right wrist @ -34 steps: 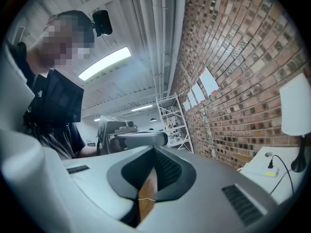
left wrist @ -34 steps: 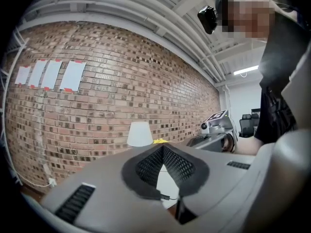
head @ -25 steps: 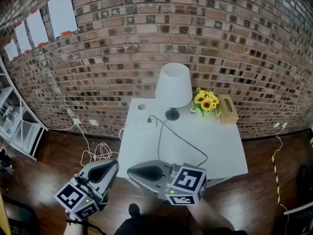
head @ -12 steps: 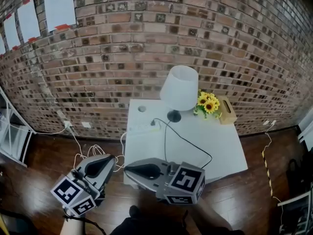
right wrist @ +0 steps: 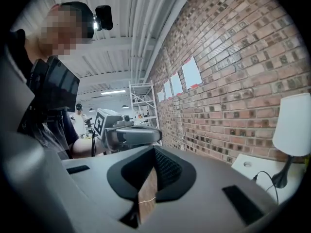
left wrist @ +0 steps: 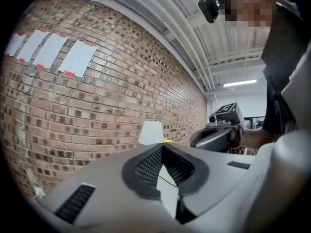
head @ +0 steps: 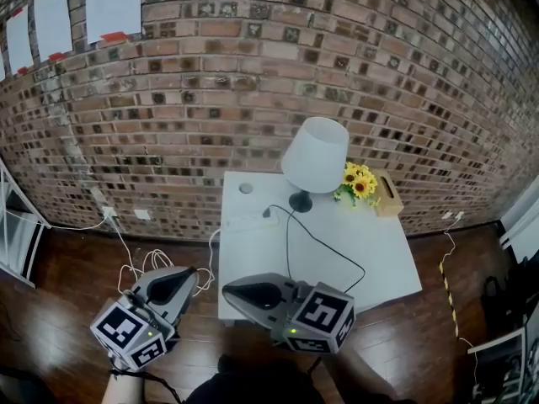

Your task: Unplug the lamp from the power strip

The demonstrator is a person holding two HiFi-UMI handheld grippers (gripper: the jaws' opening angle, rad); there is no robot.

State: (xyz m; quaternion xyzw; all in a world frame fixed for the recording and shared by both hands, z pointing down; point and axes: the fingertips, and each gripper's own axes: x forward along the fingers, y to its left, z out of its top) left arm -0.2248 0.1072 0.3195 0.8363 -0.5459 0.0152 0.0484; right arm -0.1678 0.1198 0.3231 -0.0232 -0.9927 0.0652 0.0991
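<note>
A white-shaded lamp (head: 316, 154) stands on a black base (head: 300, 200) at the back of the white table (head: 379, 263). Its black cord (head: 324, 247) loops over the tabletop to a plug (head: 269, 212) in the white power strip (head: 247, 222). Both grippers hang before the table's near edge, over the floor and apart from the strip. My left gripper (head: 192, 273) is shut and empty; the left gripper view shows its tips (left wrist: 163, 147) meeting, pointed level at the lamp (left wrist: 151, 132). My right gripper (head: 228, 291) is shut too, its tips (right wrist: 154, 149) together with nothing between them.
Yellow flowers (head: 358, 182) and a wooden tissue box (head: 386, 200) stand right of the lamp. White cables (head: 160, 263) lie coiled on the wood floor left of the table, below a wall outlet (head: 139, 215). A metal shelf (head: 13, 225) stands far left. A brick wall backs the table.
The table and lamp look smaller and sit a little further right, with more floor showing. Both grippers stay shut and side by side before the table's near edge.
</note>
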